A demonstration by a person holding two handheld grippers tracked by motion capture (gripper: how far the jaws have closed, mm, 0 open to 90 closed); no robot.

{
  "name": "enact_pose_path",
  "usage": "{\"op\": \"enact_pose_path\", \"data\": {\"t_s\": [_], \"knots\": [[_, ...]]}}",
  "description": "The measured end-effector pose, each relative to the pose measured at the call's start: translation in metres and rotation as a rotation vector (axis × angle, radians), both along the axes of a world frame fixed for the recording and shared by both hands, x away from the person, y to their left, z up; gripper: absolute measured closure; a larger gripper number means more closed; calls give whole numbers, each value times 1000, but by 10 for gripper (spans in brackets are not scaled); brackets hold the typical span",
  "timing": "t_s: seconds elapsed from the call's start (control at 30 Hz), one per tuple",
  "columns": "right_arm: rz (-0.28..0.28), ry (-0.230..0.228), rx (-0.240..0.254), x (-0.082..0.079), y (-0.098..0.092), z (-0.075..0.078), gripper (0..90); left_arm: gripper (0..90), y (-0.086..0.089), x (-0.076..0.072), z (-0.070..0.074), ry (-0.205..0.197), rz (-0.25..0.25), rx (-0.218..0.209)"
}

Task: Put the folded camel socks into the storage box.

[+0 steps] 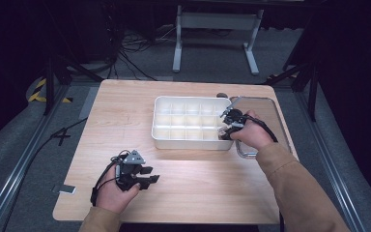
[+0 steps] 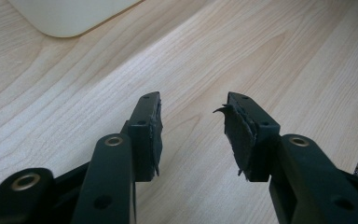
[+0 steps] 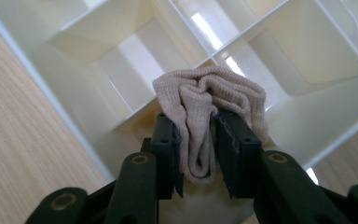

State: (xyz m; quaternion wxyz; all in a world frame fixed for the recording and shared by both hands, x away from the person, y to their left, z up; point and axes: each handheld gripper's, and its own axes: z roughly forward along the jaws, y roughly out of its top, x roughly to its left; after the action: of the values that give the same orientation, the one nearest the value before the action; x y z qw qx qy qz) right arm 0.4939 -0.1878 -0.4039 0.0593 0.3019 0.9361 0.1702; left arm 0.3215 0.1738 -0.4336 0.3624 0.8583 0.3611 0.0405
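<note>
Right now the right gripper hangs over the near right corner of the white compartment tray, its fingers on either side of a folded beige sock. They flank the bundle closely, though whether they really pinch it I cannot tell. The sock bulges out above the fingertips, just over a corner cell. To my eye, the step is seating it in that cell: lower it straight between the dividers, keep the fold bunched so no loose edge drapes over a wall, and spread the fingers only once the knit rests on the cell floor. The sock is soft, ribbed and springy; the tray is glossy hard plastic with thin straight partitions. A clear lid lies beside it on the pale wood-grain tabletop. The left gripper rests near the front edge, fingers spread and empty, their rubber pads frayed.
</note>
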Motion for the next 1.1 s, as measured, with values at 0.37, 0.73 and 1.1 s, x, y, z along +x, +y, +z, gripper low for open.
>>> {"op": "enact_pose_path", "data": {"t_s": [0.37, 0.73, 1.1], "knots": [[-22, -141, 146, -23, -22, 35, 556, 543, 1, 0, 1, 2, 21, -18], [27, -277, 363, -64, -53, 56, 434, 531, 2, 6, 6, -12, 14, -33], [104, -297, 486, -108, -73, 52, 403, 526, -8, 9, 14, -25, -36, -47]]}}
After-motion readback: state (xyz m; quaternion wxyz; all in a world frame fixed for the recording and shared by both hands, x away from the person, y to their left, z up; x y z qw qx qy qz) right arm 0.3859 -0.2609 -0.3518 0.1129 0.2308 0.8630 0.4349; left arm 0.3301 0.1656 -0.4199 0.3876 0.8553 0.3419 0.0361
